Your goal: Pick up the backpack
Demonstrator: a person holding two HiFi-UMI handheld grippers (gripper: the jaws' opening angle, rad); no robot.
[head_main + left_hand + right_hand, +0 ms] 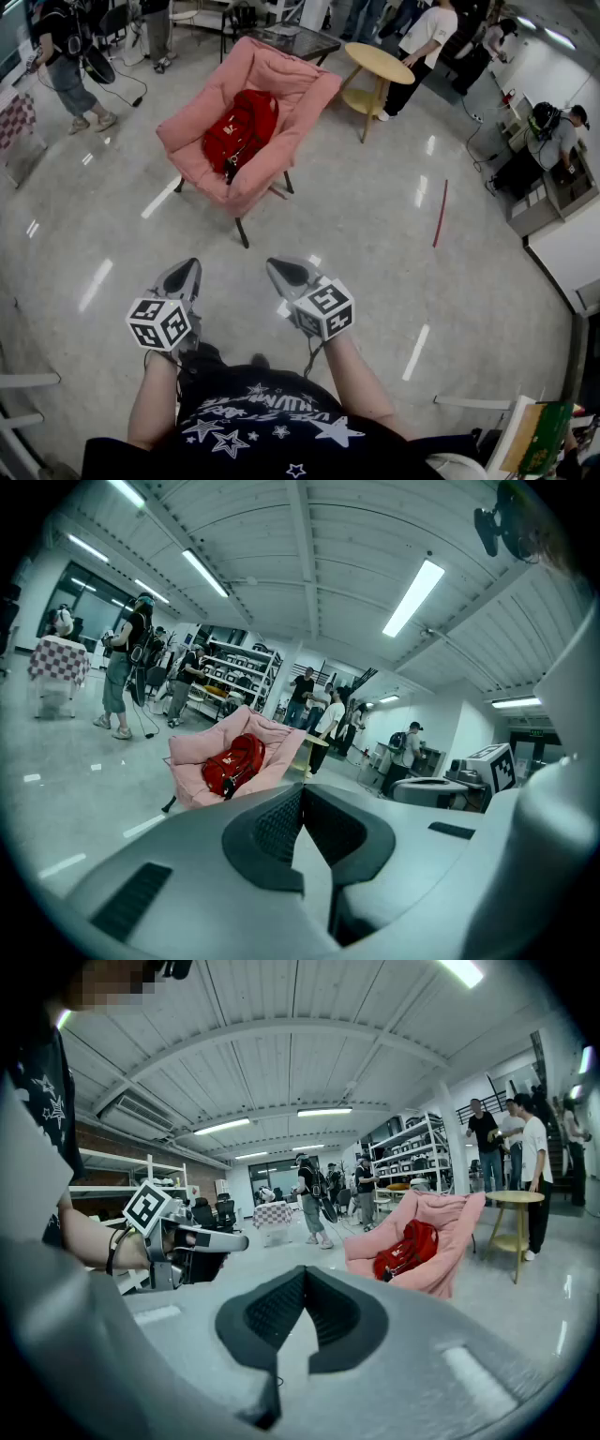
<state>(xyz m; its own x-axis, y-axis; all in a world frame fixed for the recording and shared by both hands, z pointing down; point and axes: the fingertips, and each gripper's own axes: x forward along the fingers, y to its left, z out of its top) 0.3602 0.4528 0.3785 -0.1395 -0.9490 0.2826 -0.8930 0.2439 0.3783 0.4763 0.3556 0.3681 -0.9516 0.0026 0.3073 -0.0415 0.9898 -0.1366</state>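
Head view: shows one red backpack [241, 129] lying in one pink chair [281, 84] far ahead, with one round table [378, 63] just right of it. Near, two tongs, left gripper [192, 268] and right gripper [277, 268], both pressed together, empty.
Left gripper view: closed on nothing, backpack far left.
Right gripper view: likewise closed, backpack far right.
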